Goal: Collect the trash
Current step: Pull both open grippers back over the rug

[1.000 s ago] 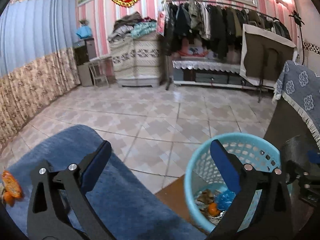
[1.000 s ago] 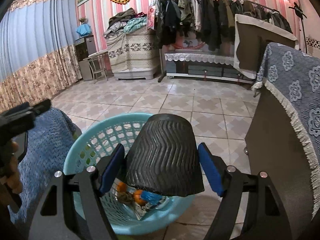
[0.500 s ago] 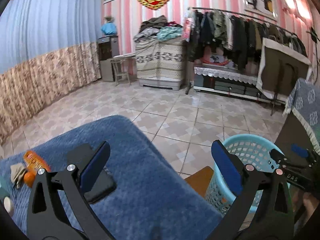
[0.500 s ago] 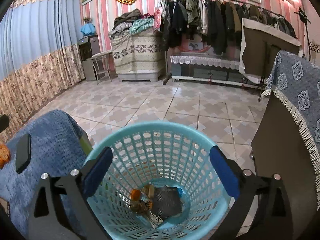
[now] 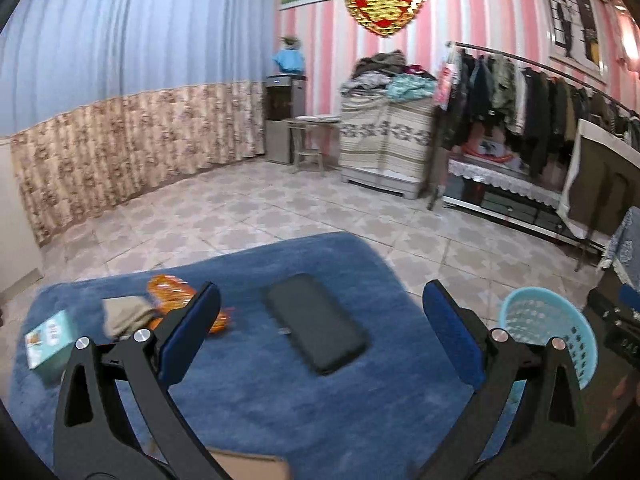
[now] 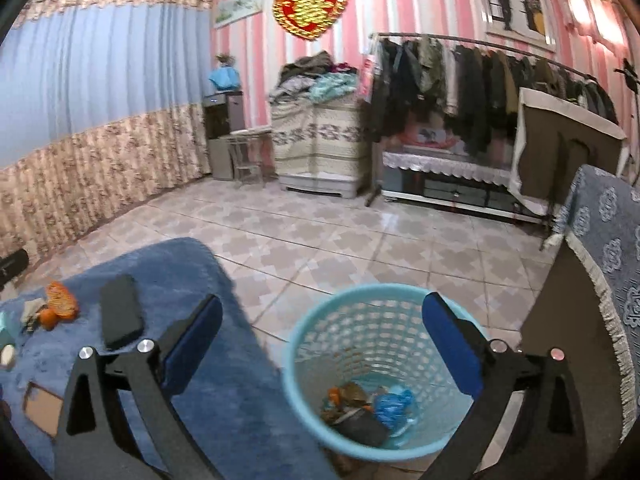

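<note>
Both claws are released and empty: the left gripper [image 5: 320,334] over a black phone [image 5: 316,322] on the blue blanket [image 5: 280,400], the right gripper [image 6: 322,340] above the turquoise basket [image 6: 320,308] of trash [image 6: 360,408].

Little legible writing is being shown. A large gold character, apparently the double-happiness sign, is being displayed on the red heart ornament [image 5: 384,2] at about twelve o'clock on the striped wall. Print on the small teal box [image 5: 48,342], at nine o'clock, is being blurred beyond reading.
</note>
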A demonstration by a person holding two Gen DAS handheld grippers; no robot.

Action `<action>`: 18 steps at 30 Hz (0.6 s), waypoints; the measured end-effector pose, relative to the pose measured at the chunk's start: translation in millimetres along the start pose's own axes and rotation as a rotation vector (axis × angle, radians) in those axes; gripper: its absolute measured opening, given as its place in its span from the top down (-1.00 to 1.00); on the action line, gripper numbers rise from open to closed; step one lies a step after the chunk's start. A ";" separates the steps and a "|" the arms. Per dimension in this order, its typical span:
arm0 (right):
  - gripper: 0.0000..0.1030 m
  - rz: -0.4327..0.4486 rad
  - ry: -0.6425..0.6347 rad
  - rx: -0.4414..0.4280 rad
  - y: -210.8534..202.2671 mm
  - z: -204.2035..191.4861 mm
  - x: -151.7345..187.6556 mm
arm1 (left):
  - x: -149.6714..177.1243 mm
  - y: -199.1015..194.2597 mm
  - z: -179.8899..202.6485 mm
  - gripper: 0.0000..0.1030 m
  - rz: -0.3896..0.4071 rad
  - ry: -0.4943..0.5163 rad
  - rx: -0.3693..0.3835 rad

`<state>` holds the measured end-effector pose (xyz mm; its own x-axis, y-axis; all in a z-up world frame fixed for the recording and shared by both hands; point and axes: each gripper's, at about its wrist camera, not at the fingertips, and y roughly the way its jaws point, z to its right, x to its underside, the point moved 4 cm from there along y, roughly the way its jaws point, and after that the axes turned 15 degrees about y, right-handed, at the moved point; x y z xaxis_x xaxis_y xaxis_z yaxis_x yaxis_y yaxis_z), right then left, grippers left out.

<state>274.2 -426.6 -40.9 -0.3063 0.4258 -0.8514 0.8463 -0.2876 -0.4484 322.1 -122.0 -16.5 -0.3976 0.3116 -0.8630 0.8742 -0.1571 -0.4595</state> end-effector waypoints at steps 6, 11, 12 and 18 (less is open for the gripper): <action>-0.90 -0.022 -0.038 -0.083 -11.4 -50.8 18.1 | 30.5 -20.1 -59.3 -0.90 -0.043 -0.047 -0.084; -0.90 -0.051 -0.081 -0.133 -12.0 -87.6 40.1 | 64.0 -27.3 -101.1 -0.90 -0.088 -0.096 -0.130; -0.90 -0.055 -0.090 -0.140 -11.6 -93.6 43.3 | 69.8 -27.7 -106.9 -0.90 -0.098 -0.101 -0.140; -0.90 -0.084 -0.124 -0.178 -8.0 -121.8 64.2 | 114.9 -25.3 -136.2 -0.90 -0.174 -0.142 -0.194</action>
<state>300.9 -292.5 -58.8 -0.4212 0.3301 -0.8448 0.8756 -0.0949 -0.4737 292.2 45.4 -75.4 -0.5691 0.1817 -0.8019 0.8210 0.0730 -0.5662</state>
